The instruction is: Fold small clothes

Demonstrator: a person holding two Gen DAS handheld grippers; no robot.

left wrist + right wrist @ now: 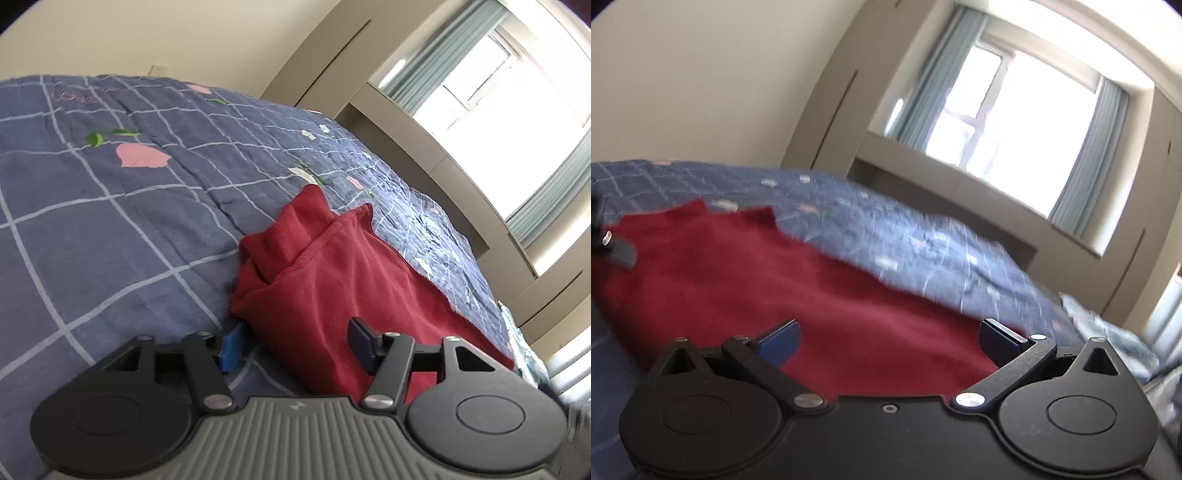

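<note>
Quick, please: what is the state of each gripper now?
Left gripper: open, astride the red garment's edge.
Right gripper: open, holding nothing, over the garment.

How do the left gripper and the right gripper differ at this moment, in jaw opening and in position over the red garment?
The left gripper has narrower jaws than the right gripper, whose jaws stand wide. The left gripper straddles the folded edge of the red garment, one finger on the blue bedcover; the right gripper has both fingers over flat red cloth. Both are open and grip nothing.
</note>
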